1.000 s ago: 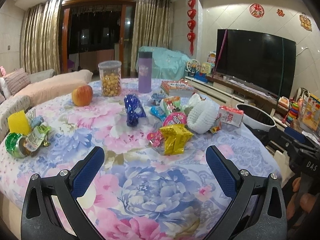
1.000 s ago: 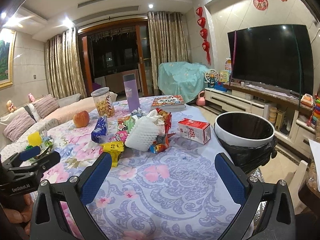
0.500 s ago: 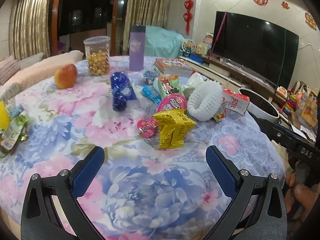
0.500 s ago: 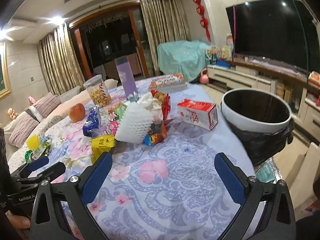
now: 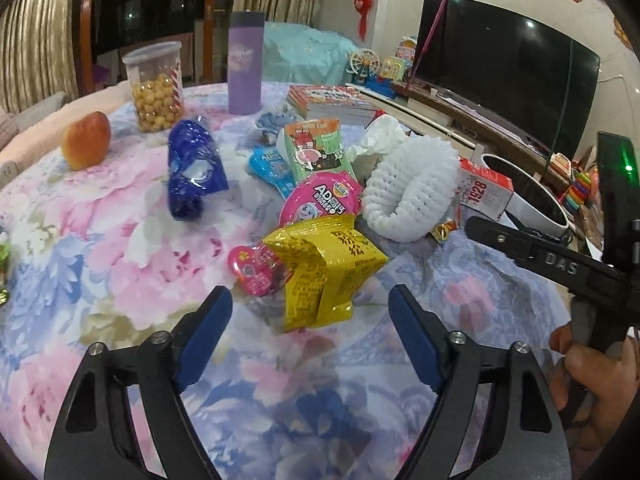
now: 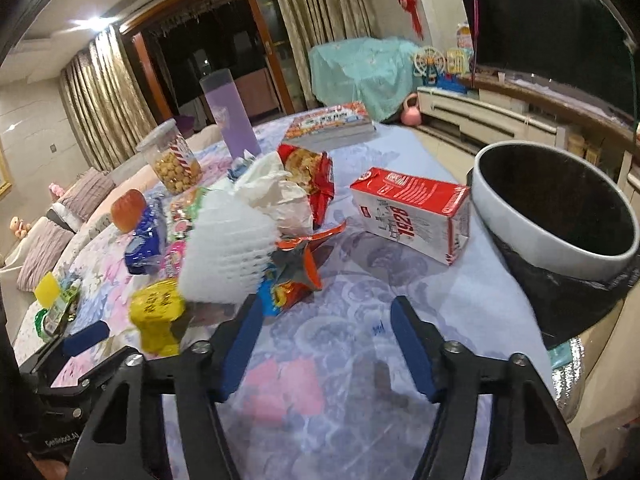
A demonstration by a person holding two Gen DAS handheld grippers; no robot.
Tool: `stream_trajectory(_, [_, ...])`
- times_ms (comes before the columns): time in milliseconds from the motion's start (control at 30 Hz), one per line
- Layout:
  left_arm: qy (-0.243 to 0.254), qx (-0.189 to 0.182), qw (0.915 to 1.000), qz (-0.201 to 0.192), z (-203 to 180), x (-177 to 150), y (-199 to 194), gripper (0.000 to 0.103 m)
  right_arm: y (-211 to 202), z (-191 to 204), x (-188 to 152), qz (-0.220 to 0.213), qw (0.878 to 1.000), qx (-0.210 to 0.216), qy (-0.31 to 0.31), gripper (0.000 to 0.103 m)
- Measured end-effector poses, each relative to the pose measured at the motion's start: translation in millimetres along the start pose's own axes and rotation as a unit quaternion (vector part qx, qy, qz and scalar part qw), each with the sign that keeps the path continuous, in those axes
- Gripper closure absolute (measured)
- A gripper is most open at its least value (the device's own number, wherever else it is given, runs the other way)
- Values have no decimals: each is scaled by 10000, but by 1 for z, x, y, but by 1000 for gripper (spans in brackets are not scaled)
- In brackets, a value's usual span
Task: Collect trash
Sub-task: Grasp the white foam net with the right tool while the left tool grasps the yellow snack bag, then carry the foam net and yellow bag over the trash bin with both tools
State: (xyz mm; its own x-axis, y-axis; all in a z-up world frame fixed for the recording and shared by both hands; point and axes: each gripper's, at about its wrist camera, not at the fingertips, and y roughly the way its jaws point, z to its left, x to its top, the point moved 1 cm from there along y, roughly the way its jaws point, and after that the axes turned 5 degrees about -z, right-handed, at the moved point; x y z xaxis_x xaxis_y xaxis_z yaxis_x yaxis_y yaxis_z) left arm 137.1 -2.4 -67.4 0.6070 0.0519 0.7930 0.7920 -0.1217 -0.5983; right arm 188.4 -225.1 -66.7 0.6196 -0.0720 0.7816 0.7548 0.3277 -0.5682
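My left gripper (image 5: 311, 299) points down at a crumpled yellow snack packet (image 5: 324, 264). The packet's near end lies between the fingertips, the pads are clear of it, and the jaws are closing. A small pink wrapper (image 5: 256, 268) lies against the packet. My right gripper (image 6: 326, 307) hovers over bare tablecloth with its jaws closing on nothing. An orange and grey wrapper (image 6: 298, 268) lies just ahead of its left finger, beside a white foam net (image 6: 228, 248). A red and white milk carton (image 6: 412, 212) lies near the black-lined bin (image 6: 560, 208) at the table's right edge.
More wrappers lie further back: a blue one (image 5: 192, 168), a pink lid (image 5: 320, 200), a green pouch (image 5: 320, 148). An apple (image 5: 86, 146), a snack jar (image 5: 154, 88), a purple tumbler (image 5: 245, 68) and books (image 5: 332, 102) stand behind. The floral tablecloth (image 5: 120, 260) covers the round table.
Both grippers have moved forward and down toward the trash pile, which now looks larger. Both pairs of jaws have narrowed, the right pair more.
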Motion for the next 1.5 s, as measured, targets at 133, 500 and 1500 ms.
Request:
stream_trajectory(133, [27,-61,9999,92,-2,3,11,37,21,-2,6,220,9997,83,46,52])
stream_trajectory(500, [37,-301,9995,97,-5,-1,8,69,29,4,10,240,9991,344,-118,101])
stream_trajectory(1500, [-224,-176,9991,-326,25,-6,-34,69,9,36,7,-38,9950,966,254,45])
